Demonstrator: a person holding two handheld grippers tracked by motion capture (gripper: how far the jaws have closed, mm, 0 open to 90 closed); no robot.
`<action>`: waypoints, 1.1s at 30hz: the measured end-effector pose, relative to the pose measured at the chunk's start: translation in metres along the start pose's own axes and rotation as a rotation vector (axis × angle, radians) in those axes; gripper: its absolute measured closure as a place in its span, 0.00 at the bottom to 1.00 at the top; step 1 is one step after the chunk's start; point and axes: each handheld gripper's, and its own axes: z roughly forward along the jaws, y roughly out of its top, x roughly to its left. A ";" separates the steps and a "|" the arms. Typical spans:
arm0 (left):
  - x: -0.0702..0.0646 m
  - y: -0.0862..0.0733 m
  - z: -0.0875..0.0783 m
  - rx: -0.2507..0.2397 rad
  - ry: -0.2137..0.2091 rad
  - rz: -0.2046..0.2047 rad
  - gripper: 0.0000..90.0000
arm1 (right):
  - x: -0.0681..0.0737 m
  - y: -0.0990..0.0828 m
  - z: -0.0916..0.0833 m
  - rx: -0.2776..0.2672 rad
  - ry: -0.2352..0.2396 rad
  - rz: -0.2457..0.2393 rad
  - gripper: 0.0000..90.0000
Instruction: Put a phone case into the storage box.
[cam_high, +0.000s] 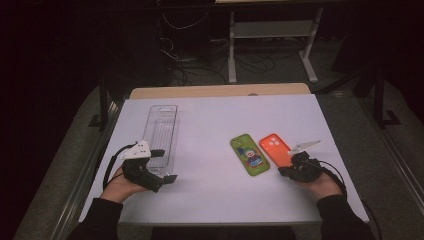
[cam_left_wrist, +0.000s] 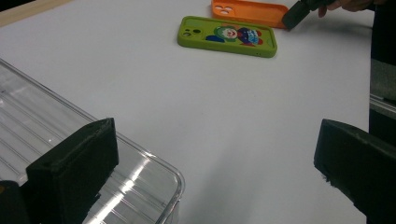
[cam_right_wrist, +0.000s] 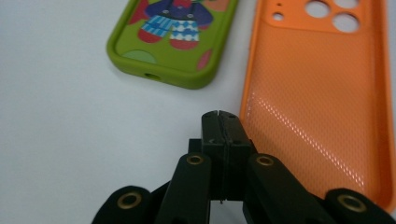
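Observation:
Two phone cases lie side by side right of the table's middle: a green case (cam_high: 249, 155) (cam_left_wrist: 227, 36) (cam_right_wrist: 175, 37) with a cartoon clown, and an orange case (cam_high: 275, 148) (cam_left_wrist: 250, 10) (cam_right_wrist: 322, 93) lying hollow side up. My right gripper (cam_high: 285, 171) (cam_right_wrist: 219, 116) is shut with nothing between its jaws. Its tip rests low at the orange case's near left edge; contact is unclear. The right gripper (cam_left_wrist: 296, 14) also appears far off in the left gripper view. My left gripper (cam_high: 167, 166) (cam_left_wrist: 215, 158) stands wide open, one jaw over the near corner of a clear plastic tray (cam_high: 161, 132) (cam_left_wrist: 37, 121).
A white table top (cam_high: 215, 125) carries everything, with a wooden strip (cam_high: 220, 91) along its far edge. Bare white surface lies between the tray and the cases. Beyond the table are a white desk frame (cam_high: 232, 50) and cables on a dark floor.

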 end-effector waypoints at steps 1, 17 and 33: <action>0.000 0.000 0.000 -0.001 0.000 -0.001 0.00 | -0.001 -0.001 0.000 -0.003 -0.005 0.003 0.98; 0.001 0.000 -0.002 -0.012 0.000 -0.007 0.00 | -0.005 0.001 -0.018 -0.159 0.051 -0.027 0.67; 0.000 0.001 -0.002 -0.021 -0.004 -0.011 0.00 | 0.034 0.010 -0.014 -0.235 0.152 -0.083 0.01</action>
